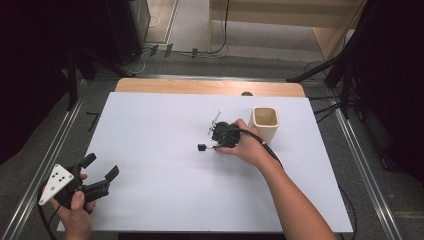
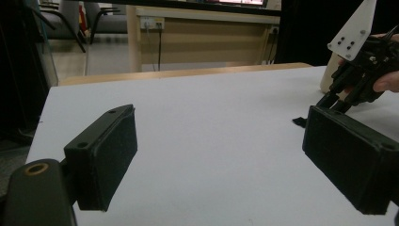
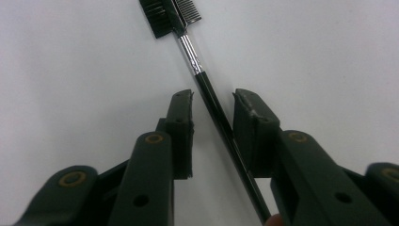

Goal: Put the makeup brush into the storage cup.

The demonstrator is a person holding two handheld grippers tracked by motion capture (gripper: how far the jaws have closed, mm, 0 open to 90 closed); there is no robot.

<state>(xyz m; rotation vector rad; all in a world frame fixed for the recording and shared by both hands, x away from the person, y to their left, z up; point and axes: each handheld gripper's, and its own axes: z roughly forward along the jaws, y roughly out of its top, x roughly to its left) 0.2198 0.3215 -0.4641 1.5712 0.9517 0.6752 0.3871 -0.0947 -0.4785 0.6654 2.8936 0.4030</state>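
While the left gripper is held wide open and idle, the slim brow brush is straddled by the right gripper, whose parted jaws should be closed squarely on the handle.

Lab/office w/ test rig: white table in metal rails, floor cables, wall sockets.

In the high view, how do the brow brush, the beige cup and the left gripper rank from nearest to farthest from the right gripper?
1. Brow brush: between the right gripper's open jaws, lying on the white table.
2. Beige cup: just beyond the person's right hand, toward the table's far right.
3. Left gripper: farthest, at the near left corner, open and apart from everything.
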